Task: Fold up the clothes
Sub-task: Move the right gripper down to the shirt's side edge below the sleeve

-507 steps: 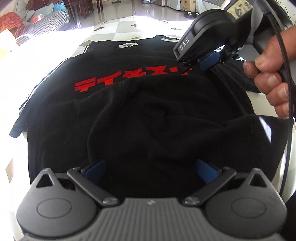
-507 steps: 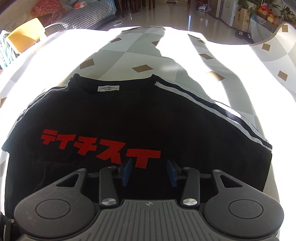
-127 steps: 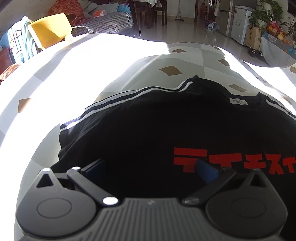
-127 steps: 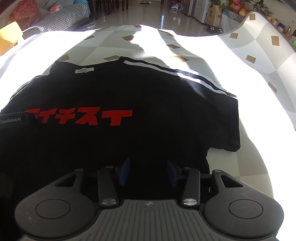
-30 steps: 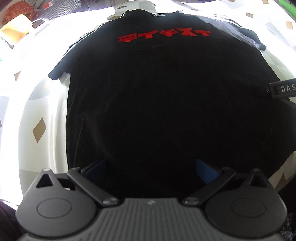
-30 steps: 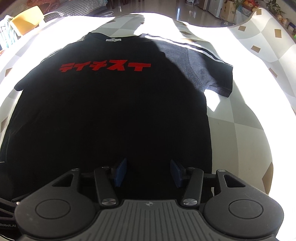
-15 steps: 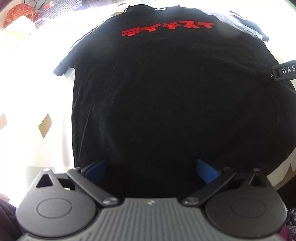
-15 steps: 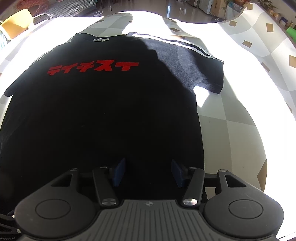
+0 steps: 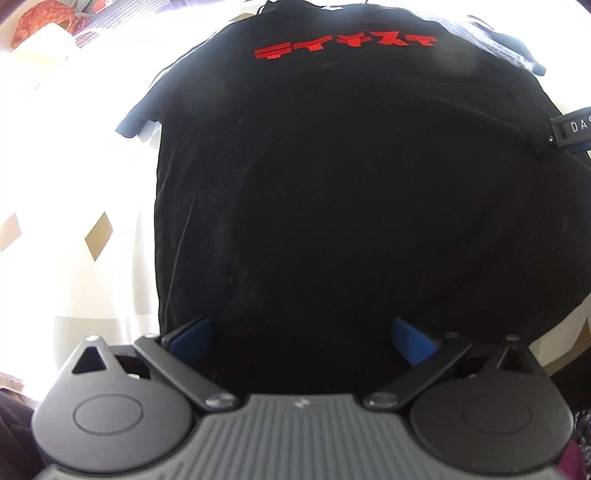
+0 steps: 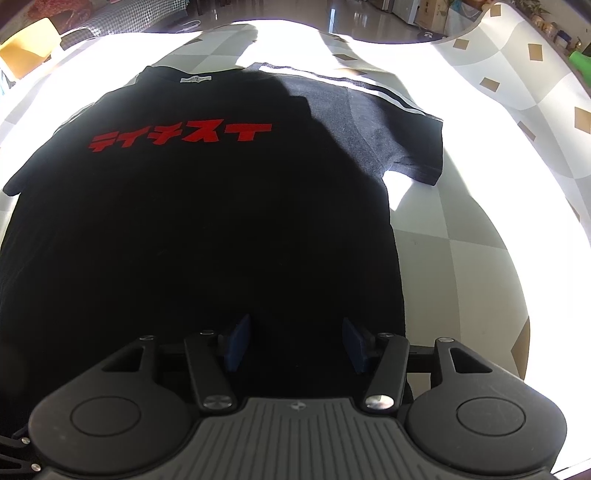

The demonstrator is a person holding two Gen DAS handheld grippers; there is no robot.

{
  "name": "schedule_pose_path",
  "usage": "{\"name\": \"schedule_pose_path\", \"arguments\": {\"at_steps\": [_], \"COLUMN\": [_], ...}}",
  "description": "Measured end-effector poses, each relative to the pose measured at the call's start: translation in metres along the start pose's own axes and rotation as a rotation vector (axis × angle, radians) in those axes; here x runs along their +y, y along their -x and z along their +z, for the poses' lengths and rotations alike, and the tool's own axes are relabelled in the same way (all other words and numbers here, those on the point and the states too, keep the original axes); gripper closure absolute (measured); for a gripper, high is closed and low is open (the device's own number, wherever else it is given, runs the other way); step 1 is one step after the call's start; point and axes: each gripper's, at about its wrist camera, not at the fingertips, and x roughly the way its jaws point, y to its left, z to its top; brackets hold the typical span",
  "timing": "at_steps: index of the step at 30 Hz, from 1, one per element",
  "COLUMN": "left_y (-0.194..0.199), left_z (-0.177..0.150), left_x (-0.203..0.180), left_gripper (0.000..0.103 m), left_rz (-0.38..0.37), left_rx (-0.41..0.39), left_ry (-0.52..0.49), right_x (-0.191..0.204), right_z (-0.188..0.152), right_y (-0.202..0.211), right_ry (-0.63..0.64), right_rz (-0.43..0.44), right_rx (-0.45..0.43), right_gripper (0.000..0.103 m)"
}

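A black T-shirt (image 9: 351, 184) with red lettering (image 9: 343, 46) lies flat, face up, on the checked tablecloth (image 9: 74, 221), collar away from me. My left gripper (image 9: 301, 341) hovers wide open over the hem near the shirt's left side; its blue pads (image 9: 188, 338) press on nothing. In the right wrist view the same shirt (image 10: 203, 221) fills the left half. My right gripper (image 10: 295, 343) stands open over the hem close to the right side seam, with only flat cloth below. The right gripper's housing (image 9: 570, 129) shows at the left view's right edge.
The tablecloth (image 10: 461, 258) runs bare to the right of the shirt, and the table's edge (image 10: 524, 350) curves near. The right sleeve (image 10: 406, 140) with white stripes lies in sunlight. A yellow chair (image 10: 29, 40) and a checked sofa (image 10: 110, 18) stand beyond the table.
The shirt, bunched up at the hem in the oldest frames, now lies flat. Both grippers have come back from the chest area to the hem. Over the last second they hardly moved.
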Motion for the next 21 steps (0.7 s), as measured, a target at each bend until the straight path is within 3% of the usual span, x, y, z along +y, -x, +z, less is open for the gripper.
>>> {"name": "schedule_pose_path", "arguments": {"at_steps": [4, 7, 11, 21], "left_y": [0.003, 0.014, 0.032, 0.034], "left_z": [-0.003, -0.005, 0.002, 0.028], "left_x": [0.004, 0.004, -0.001, -0.012], "left_gripper": [0.000, 0.000, 0.000, 0.000], "left_rz": [0.006, 0.025, -0.002, -0.018], "left_rx": [0.012, -0.044, -0.122, -0.140], "left_ry": [0.010, 0.014, 0.002, 0.030], "right_x": [0.000, 0.000, -0.004, -0.011], "right_z": [-0.002, -0.004, -0.003, -0.004], "right_y": [-0.001, -0.001, 0.003, 0.009], "right_ry": [-0.001, -0.012, -0.056, -0.097], "right_rz": [0.000, -0.003, 0.013, 0.038], "right_rx": [0.000, -0.005, -0.027, -0.042], "right_gripper": [0.051, 0.051, 0.052, 0.052]}}
